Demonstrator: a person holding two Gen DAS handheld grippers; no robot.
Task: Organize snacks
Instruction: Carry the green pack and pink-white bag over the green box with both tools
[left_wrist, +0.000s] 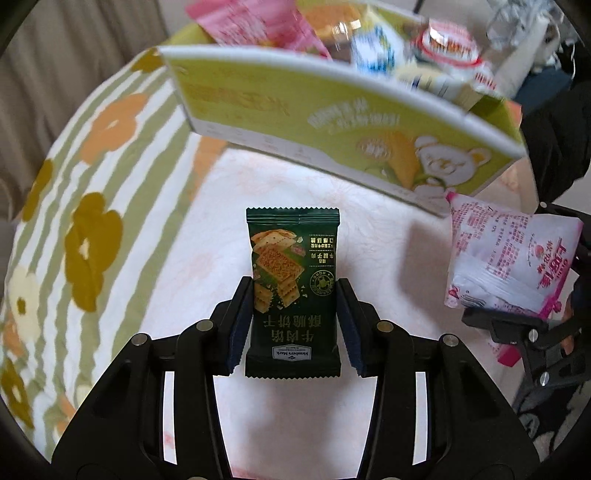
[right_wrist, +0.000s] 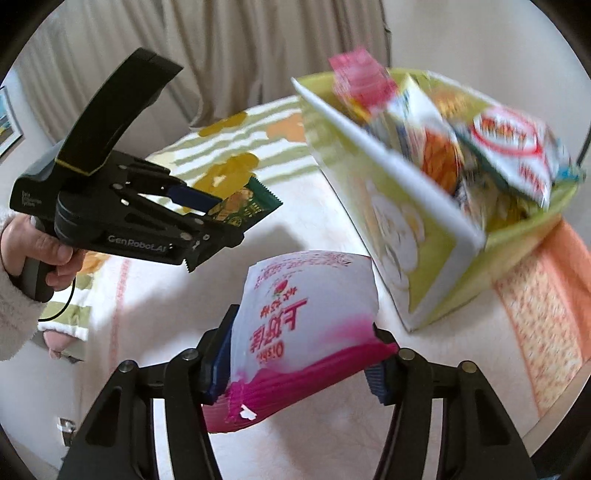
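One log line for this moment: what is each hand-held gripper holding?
left hand-held gripper: shut on green cracker packet | right hand-held gripper: shut on pink-white pouch | both lifted near yellow-green snack box

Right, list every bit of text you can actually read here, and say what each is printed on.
"Member's Mark": white label on the dark green cracker packet, held in the left gripper.
"GenRobot.AI": side of the left gripper.
Pink and white pouch in the right gripper: large pink characters, upside down, unread.
Yellow-green box: print too blurred to read.
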